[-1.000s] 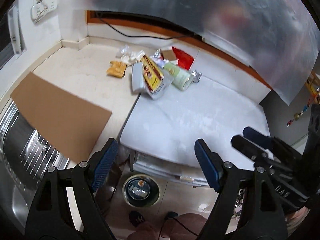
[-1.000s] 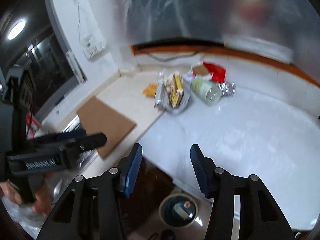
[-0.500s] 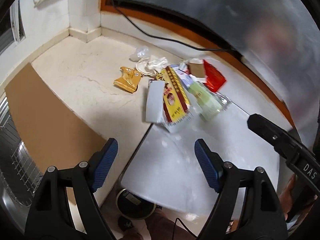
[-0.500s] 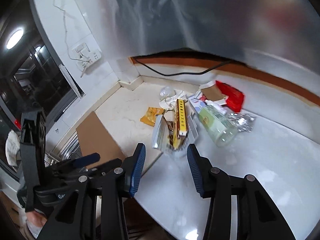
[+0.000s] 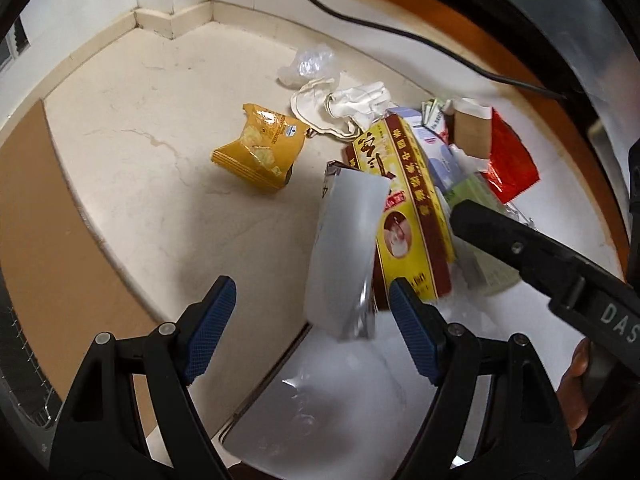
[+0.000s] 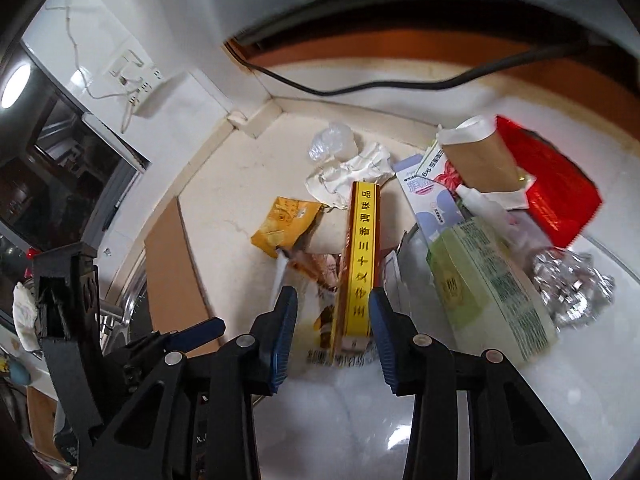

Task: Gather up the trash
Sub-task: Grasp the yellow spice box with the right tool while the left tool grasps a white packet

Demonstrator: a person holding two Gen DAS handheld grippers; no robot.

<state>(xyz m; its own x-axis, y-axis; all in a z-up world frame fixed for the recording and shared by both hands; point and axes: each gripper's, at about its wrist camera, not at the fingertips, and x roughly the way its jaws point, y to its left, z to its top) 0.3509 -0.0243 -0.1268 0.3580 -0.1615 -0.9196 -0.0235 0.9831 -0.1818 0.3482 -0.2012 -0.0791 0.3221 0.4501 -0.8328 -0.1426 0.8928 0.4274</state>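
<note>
A pile of trash lies on the counter. In the right wrist view my right gripper (image 6: 333, 332) is open, its jaws either side of the near end of a yellow and brown box (image 6: 360, 256). Beside it lie a yellow snack bag (image 6: 284, 226), a pale green pack (image 6: 484, 284), a red packet (image 6: 552, 196), crumpled foil (image 6: 568, 284) and white tissue (image 6: 352, 172). In the left wrist view my left gripper (image 5: 312, 324) is open just before a silver pouch (image 5: 344, 248) next to the same box (image 5: 404, 208). The snack bag (image 5: 260, 148) lies to its left.
A brown cardboard sheet (image 5: 44, 236) lies at the left over a sink's metal rack (image 5: 20, 360). A black cable (image 6: 400, 84) runs along the back wall under the orange trim. A wall socket (image 6: 136, 76) is at the left. The white marble slab (image 6: 520, 400) fills the near right.
Both grippers moved forward and down toward the trash pile. The right gripper now straddles the end of the yellow box; the left one has come close to the silver pouch.
</note>
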